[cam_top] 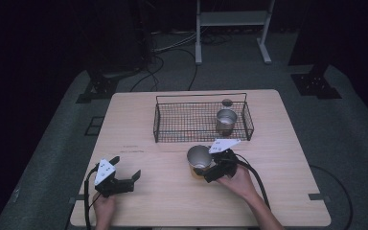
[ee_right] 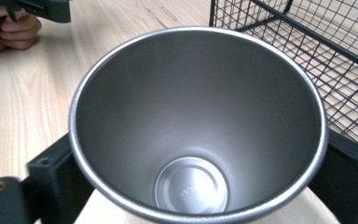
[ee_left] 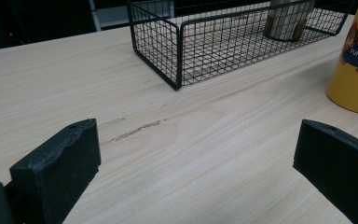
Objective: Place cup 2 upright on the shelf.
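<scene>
High view | right claw pinching yellow cup (just before basket) | left claw spread over bare tabletop

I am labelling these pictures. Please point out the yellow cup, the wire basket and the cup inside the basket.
yellow cup (ee_left: 354, 60), left gripper view, yellow side wall.
wire basket (cam_top: 156, 123), high view, left end wall.
cup inside the basket (cam_top: 226, 121), high view, its side wall.

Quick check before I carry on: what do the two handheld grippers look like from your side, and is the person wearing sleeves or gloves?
Both the left gripper and right gripper are black, with two blocky matte jaws. Each carries a pale three-cornered plate with small dark marks on top and trails a black cable toward the person. Hands and forearms are bare: no gloves or sleeves visible.
</scene>
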A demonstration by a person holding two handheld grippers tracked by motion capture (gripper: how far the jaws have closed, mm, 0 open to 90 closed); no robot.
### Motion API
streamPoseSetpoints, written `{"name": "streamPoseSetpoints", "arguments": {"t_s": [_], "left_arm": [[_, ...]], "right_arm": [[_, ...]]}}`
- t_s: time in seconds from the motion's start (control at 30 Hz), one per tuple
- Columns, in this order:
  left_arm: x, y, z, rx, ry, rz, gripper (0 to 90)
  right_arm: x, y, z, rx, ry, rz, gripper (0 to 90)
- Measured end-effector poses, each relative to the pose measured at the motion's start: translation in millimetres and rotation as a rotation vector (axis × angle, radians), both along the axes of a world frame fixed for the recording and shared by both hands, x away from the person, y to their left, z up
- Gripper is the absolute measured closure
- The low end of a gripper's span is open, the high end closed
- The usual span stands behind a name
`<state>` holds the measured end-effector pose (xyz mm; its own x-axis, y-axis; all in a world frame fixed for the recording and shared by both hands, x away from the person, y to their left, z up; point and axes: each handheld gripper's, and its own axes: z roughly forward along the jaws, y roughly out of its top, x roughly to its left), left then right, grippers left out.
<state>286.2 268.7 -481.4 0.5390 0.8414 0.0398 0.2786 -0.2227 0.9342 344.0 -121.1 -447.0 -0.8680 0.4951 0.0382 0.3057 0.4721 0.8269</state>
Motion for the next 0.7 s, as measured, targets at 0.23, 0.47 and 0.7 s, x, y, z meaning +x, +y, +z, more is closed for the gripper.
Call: {"name": "streamPoseSetpoints", "arguments": {"t_s": [0.23,0.47,0.7], "left_arm": [[0.1,0.1,0.0,-0.001,0.001,0.001,0.0],[0.1,0.4,0.0,-0.003,0.001,-0.001,0.0],[0.1,0.5,0.0,-0.004,0.0,-0.001,0.0]], "right_arm": [[0.6,-2.3,1.1,0.007,0.007,0.028,12.9],[2.4,-2.3,3.7,-0.015,0.011,0.029,13.6],[5.7,-2.1,8.6,-0.028,0.017,0.035,14.0]]}}
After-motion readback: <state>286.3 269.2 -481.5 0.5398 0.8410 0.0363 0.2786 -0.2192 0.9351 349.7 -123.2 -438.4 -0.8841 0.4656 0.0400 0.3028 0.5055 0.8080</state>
